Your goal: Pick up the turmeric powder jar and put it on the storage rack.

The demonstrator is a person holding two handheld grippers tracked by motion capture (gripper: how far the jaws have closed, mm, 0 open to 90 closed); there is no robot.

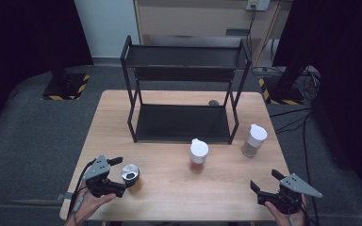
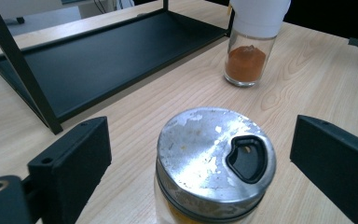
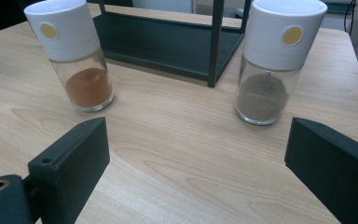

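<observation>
Nearest, the left tool (image 1: pixel 122 175) straddles a metal-lidded jar (image 1: pixel 131 176) at the desk's (image 1: pixel 169 188) front left, jaws apart and clear of it; its own view reveals the lid's pour hole. Right tool (image 1: pixel 264 181) hovers open. Farther off stand two white-capped shakers (image 3: pixel 72 51) before a black rack (image 1: pixel 184 94).

— What is the jar (image 1: pixel 131 177) like?

— A glass jar with a worn, scuffed silver metal lid (image 2: pixel 216 157); the lid has a dark pour opening (image 2: pixel 247 157) near one edge. Yellow-orange contents show through the glass below the lid.

— How does it stand?

— Upright on the wooden counter (image 1: pixel 179 188), near the front left corner.

— And the hand-held gripper?

— The left hand-held gripper (image 1: pixel 121 175) has a jaw on each side of the jar, with gaps showing; neither pad presses it.
</observation>
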